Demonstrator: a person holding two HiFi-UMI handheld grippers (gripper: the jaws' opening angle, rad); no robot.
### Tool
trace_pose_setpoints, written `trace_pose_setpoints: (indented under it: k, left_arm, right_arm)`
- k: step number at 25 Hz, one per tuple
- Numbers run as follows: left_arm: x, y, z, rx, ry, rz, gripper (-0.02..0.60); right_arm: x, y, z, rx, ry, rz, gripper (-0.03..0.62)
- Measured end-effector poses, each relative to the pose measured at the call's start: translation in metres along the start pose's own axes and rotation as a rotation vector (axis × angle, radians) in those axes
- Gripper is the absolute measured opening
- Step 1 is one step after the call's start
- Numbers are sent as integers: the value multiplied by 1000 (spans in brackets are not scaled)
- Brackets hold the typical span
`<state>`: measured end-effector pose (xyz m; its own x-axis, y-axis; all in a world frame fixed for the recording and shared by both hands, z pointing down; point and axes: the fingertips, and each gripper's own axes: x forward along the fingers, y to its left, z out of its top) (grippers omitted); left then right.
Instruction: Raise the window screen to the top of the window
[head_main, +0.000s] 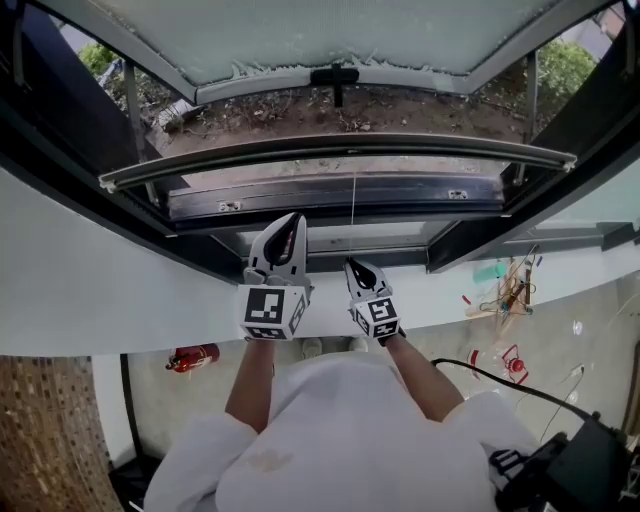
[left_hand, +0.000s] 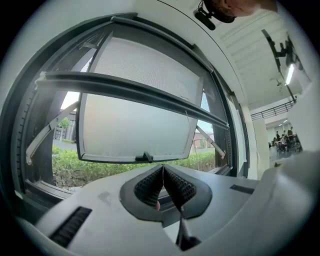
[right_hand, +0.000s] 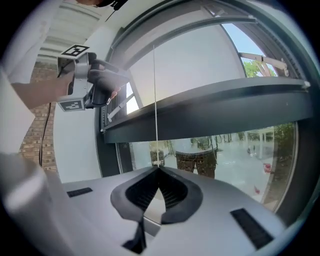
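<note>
The window screen's dark grey bottom bar (head_main: 340, 150) spans the window frame about midway up; it also shows as bar (left_hand: 125, 90) and bar (right_hand: 210, 107). A thin white pull cord (head_main: 353, 205) hangs straight down from the bar to my right gripper (head_main: 352, 264). In the right gripper view the cord (right_hand: 154, 100) ends at the tips of the right gripper (right_hand: 158, 169), which is shut on it. My left gripper (head_main: 291, 225) is beside it on the left, under the bar, shut and holding nothing. The left gripper (left_hand: 163, 168) shows pads pressed together; it appears again as left gripper (right_hand: 107, 80).
Beyond the bar, the outward-tilted window sash (head_main: 320, 40) with a black handle (head_main: 335, 75) stands open over bushes and soil. A white sill (head_main: 100, 290) runs below the frame. A red extinguisher (head_main: 193, 357) lies on the floor, and black equipment (head_main: 570, 470) sits at lower right.
</note>
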<state>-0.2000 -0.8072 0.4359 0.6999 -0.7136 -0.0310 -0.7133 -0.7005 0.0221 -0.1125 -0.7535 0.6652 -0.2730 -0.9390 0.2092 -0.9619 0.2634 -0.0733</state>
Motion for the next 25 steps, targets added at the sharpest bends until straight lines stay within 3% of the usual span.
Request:
trace_pose_setpoints:
  k: [11,17,25]
  left_arm:
    - [0,-5,1,-6,-4,-3,3]
    - [-3,-3,0,4,5,6,3]
    - [-5,-4,-3,-4,10,12,3]
  right_arm:
    - [-12,2,49,-10,-97,22,1]
    - [-19,0,66,-83,-109,4,1]
    - [-29,0,98,-54,-174,36,2]
